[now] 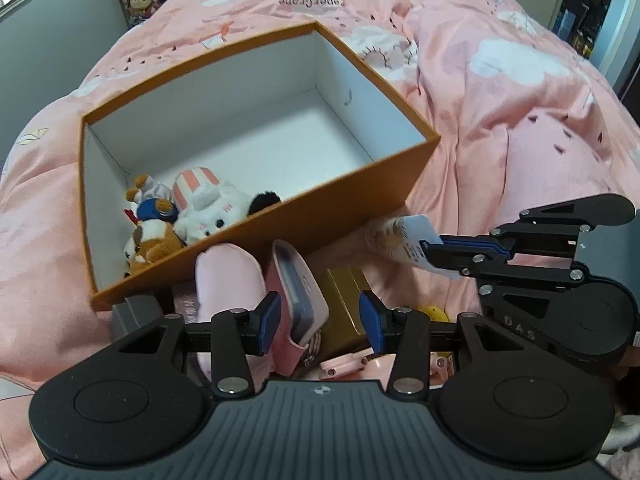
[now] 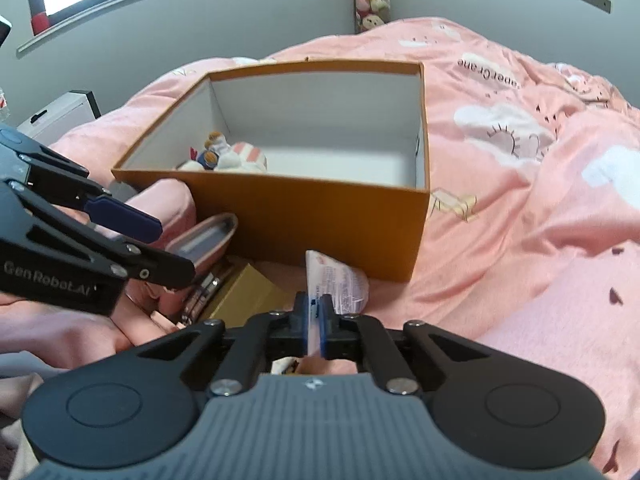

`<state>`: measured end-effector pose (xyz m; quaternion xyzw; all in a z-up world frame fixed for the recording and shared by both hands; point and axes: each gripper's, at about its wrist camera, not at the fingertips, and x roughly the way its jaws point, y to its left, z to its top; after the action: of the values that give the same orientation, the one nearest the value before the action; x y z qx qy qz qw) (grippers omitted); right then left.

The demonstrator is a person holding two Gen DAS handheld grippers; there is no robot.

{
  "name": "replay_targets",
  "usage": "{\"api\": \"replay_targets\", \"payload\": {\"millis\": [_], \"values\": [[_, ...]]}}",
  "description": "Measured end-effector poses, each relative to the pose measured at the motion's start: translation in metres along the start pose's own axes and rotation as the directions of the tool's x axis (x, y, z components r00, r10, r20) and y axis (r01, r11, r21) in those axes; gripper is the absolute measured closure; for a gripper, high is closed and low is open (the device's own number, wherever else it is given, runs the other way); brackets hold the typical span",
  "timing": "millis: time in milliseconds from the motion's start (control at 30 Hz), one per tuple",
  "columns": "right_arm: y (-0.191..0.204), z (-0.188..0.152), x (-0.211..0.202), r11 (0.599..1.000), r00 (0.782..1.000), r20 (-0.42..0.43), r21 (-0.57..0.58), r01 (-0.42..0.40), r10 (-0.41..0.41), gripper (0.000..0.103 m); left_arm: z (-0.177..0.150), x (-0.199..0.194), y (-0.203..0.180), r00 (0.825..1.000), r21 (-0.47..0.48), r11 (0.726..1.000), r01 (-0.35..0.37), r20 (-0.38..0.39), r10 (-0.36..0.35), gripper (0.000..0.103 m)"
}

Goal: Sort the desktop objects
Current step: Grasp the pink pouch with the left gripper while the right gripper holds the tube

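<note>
The right hand-held gripper [image 2: 315, 322] is clamped on the flat end of a small white packet [image 2: 340, 280], which sticks out forward just in front of the orange box [image 2: 320, 216] on the pink bed cover [image 2: 520, 220]. The left hand-held gripper [image 1: 320, 320] stands apart, holding nothing, its 2 pads on either side of a pink case [image 1: 298, 296] that leans among a pink cushion [image 1: 228, 280] and a gold box [image 1: 346, 300] beside the orange box. Several plush toys [image 1: 192, 216] lie in 1 corner of the orange box.
</note>
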<state>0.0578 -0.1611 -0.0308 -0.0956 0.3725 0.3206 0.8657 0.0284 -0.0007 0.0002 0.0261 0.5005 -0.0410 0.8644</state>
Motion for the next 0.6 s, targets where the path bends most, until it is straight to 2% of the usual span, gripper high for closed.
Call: {"api": "replay_targets", "payload": {"millis": [67, 200, 367, 600], "values": [[-0.002, 0.004, -0.006, 1.0, 1.0, 0.026, 0.002, 0.007, -0.007, 0.103, 0.002, -0.006, 0.006, 1.0, -0.02, 1.0, 0.002, 0.009, -0.002, 0.052], [-0.01, 0.014, -0.014, 0.999, 0.998, 0.054, 0.038, -0.014, 0.011, 0.103, 0.005, -0.012, 0.016, 0.998, -0.035, 0.997, -0.062, 0.031, 0.063, 0.052], [-0.02, 0.012, 0.0, 0.996, 1.0, 0.011, 0.084, -0.013, 0.012, 0.102, 0.001, -0.009, 0.026, 0.996, -0.044, 0.996, -0.084, -0.009, 0.083, 0.05], [-0.026, 0.005, 0.012, 0.992, 0.999, -0.032, 0.125, -0.031, 0.035, 0.093, -0.014, -0.001, 0.023, 0.988, -0.014, 0.99, -0.143, -0.059, 0.142, 0.048]]}}
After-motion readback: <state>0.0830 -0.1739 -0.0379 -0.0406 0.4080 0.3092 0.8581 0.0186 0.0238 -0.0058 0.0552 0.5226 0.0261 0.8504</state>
